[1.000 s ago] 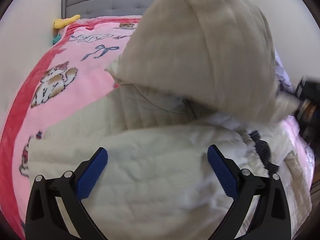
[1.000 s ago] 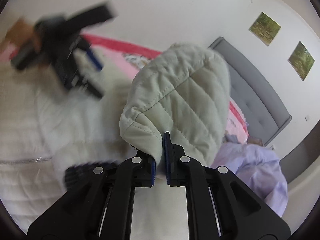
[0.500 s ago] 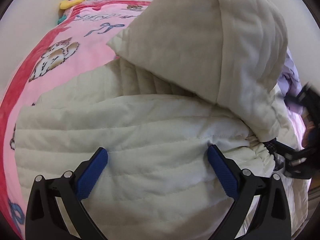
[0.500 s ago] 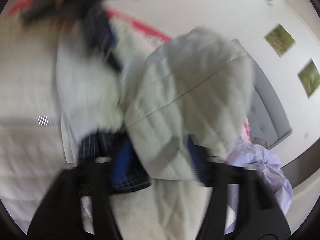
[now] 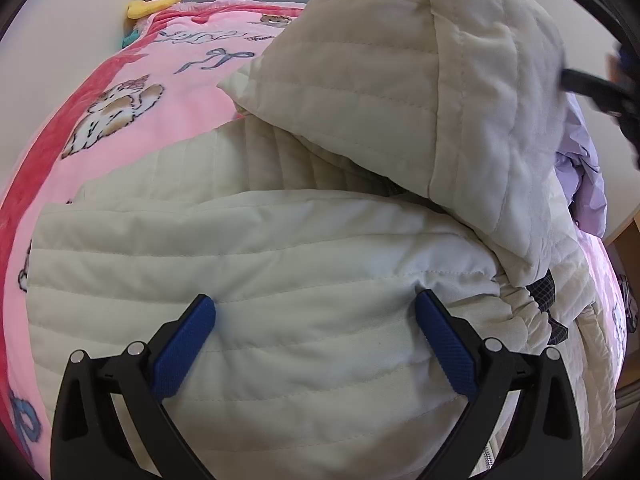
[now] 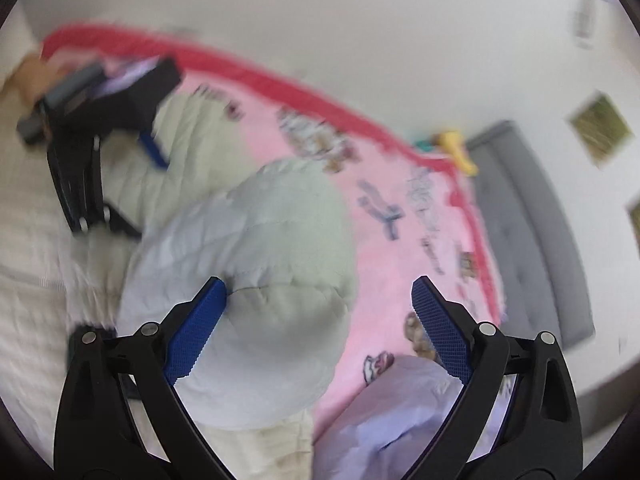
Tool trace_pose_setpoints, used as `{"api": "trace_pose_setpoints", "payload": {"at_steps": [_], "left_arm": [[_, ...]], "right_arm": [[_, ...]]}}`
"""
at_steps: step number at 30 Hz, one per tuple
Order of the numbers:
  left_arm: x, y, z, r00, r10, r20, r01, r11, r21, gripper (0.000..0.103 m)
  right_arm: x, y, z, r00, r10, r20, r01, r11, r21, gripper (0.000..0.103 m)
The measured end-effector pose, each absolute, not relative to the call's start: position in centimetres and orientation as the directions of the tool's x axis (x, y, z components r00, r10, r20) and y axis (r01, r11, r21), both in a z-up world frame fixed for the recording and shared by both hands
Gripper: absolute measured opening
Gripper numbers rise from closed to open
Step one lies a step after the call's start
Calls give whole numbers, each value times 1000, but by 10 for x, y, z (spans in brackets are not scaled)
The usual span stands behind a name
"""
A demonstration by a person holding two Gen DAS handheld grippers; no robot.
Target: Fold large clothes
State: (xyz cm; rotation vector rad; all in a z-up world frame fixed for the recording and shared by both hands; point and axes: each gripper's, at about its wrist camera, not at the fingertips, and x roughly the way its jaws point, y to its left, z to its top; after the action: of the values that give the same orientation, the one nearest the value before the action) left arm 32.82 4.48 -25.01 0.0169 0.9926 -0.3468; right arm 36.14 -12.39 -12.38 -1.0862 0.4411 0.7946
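- Two grippers are seen with jaws spread wide, nothing held.
- Left gripper (image 5: 315,312) is set low in frame, over the folded cream quilted jacket (image 5: 280,280).
- Jacket hood (image 5: 420,92) is flopped over upper right of frame; pink blanket (image 5: 160,120) is seen at left.
- Right gripper (image 6: 318,296) is framed over the blurred hood (image 6: 260,280); lilac garment (image 6: 400,420) is at lower right.

White walls (image 6: 360,20), grey headboard (image 6: 528,232), pink blanket (image 5: 168,128), 2 pictures (image 6: 600,130)
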Motion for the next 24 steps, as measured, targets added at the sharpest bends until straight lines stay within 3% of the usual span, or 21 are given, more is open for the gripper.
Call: {"api": "trace_pose_setpoints", "payload": {"at_steps": [2, 4, 5, 7, 9, 14, 19, 20, 24], "left_arm": [[328, 45, -250, 499, -278, -821, 297, 945, -139, 99], [326, 45, -250, 502, -279, -818, 296, 945, -140, 99], [326, 46, -250, 505, -281, -816, 296, 945, -142, 99], [325, 47, -250, 510, -283, -812, 296, 944, -144, 99], [324, 47, -250, 510, -283, -812, 297, 944, -143, 99], [332, 48, -245, 481, -287, -829, 268, 948, -172, 99], [331, 45, -245, 486, -272, -831, 253, 953, -164, 99], [330, 45, -245, 488, -271, -830, 252, 954, -164, 99], [325, 50, -246, 490, -302, -817, 251, 947, -200, 98]], "right_arm": [[372, -112, -131, 582, 348, -735, -810, 166, -563, 83], [377, -101, -140, 533, 312, -786, -844, 126, -522, 56], [381, -96, -146, 509, 292, -810, -859, 110, -500, 48], [372, -96, -158, 478, 262, -838, -878, 106, -467, 23], [367, -95, -165, 470, 251, -846, -883, 120, -454, 20], [385, -87, -151, 615, 189, -766, -789, 145, -598, 18], [436, -85, -127, 824, 101, -558, -567, 166, -807, 18], [434, -86, -128, 854, 116, -507, -519, 147, -842, 18], [367, -101, -142, 803, 309, -509, -564, 122, -817, 18]]}}
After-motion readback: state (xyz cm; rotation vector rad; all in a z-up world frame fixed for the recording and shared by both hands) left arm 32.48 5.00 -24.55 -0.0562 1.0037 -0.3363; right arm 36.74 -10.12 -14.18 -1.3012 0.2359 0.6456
